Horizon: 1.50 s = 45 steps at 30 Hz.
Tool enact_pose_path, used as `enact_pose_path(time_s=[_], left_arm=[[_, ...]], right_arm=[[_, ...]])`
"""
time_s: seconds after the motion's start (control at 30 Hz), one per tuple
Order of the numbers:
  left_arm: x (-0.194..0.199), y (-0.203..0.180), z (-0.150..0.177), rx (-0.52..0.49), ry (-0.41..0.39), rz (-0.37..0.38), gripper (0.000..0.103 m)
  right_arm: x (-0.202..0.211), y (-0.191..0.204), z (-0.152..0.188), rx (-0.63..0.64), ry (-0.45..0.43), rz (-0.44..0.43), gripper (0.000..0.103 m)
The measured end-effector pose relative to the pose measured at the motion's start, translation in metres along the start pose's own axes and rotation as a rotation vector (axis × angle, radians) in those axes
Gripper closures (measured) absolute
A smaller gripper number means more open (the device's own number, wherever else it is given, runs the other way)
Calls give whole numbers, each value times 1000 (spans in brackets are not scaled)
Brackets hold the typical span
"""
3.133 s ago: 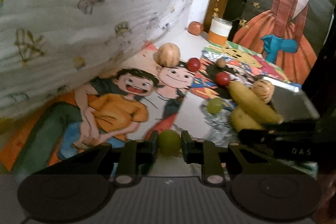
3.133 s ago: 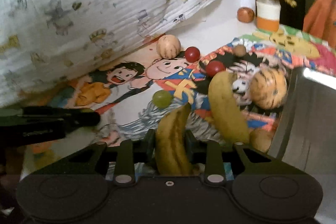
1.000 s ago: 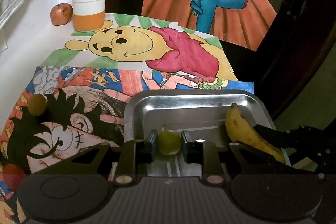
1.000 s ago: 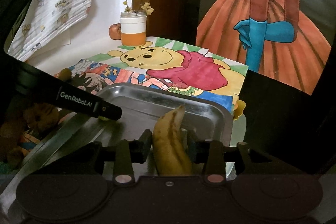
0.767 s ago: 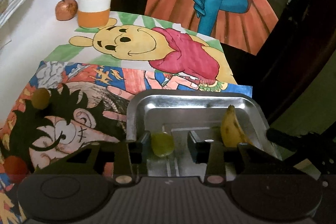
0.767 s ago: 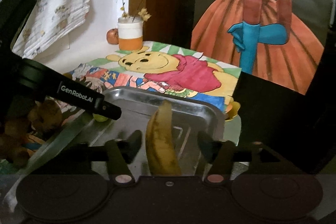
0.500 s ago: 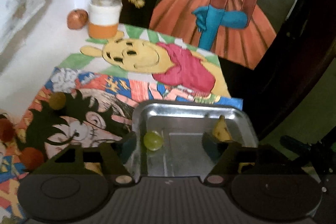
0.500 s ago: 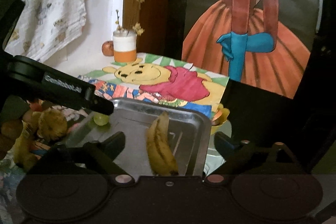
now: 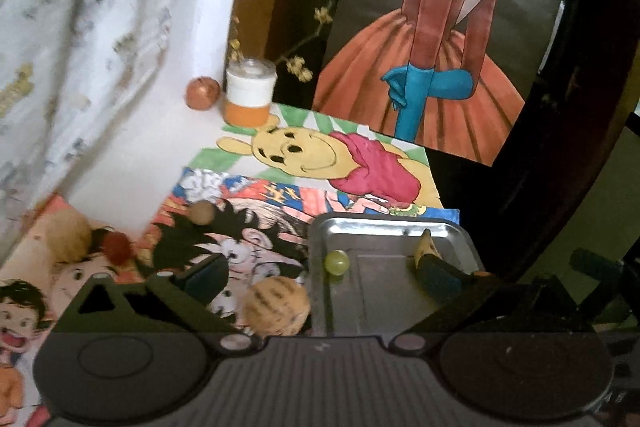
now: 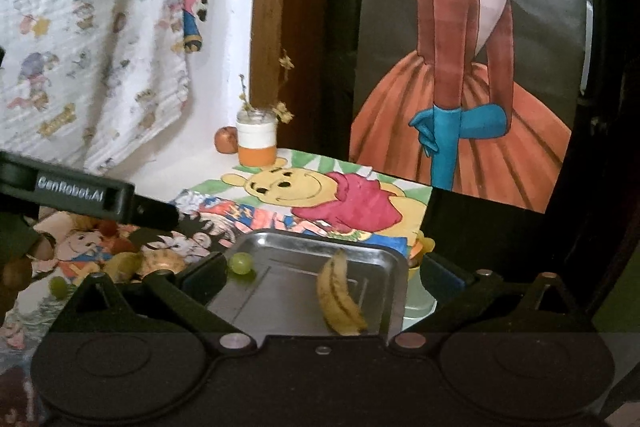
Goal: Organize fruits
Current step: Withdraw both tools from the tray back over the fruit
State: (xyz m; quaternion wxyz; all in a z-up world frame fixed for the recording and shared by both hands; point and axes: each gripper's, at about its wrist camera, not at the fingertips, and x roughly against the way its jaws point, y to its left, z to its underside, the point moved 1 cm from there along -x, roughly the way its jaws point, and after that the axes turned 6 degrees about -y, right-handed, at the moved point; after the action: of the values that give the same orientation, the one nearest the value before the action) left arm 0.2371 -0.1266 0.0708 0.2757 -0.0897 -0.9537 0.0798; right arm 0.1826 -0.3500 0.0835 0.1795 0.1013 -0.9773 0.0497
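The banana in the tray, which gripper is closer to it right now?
Right. The right gripper hangs open directly over the banana, which shows between its fingers. The left gripper, also open, sits over the tray's other side, by the grape.

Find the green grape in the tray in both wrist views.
Left wrist: grape sits at the tray's left wall, centre of the picture.
Right wrist: grape lies in the tray's far-left corner, left of the banana.
Shared landmark: the orange-and-white jar at the back.
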Motion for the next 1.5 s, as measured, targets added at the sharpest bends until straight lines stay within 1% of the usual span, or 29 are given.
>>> enact_pose_path(time_s=[0.13,0.3,0.47,0.6,0.7,0.9,1.03,1.2,1.33,1.5], left_arm=[[28,6,6,-22,-30,-15,0],[56,21,13,-16,-49,-33,0],[78,40,25,-16,-58,-50,0],[96,58,44,-16,-62,-67,0],[106,72,56,-32,-48,-103,0],[116,97,74,-20,-8,-135,0],[115,117,87,14,46,-187,0],[116,135,100,44,93,-221,0],[114,142,107,48,125,-228,0],[108,146,114,65,173,-195,0]], right_arm=[[18,11,-5,-13,-21,-12,1],[41,26,-6,-37,-35,-28,1],[56,43,-4,-51,-17,-51,1],[63,60,4,-24,19,-75,1],[64,71,10,-18,52,-99,1],[63,91,25,-14,126,-133,1],[60,103,36,-13,179,-151,1],[53,117,50,-10,242,-180,1],[48,129,61,-5,286,-191,1],[42,138,67,4,322,-205,1]])
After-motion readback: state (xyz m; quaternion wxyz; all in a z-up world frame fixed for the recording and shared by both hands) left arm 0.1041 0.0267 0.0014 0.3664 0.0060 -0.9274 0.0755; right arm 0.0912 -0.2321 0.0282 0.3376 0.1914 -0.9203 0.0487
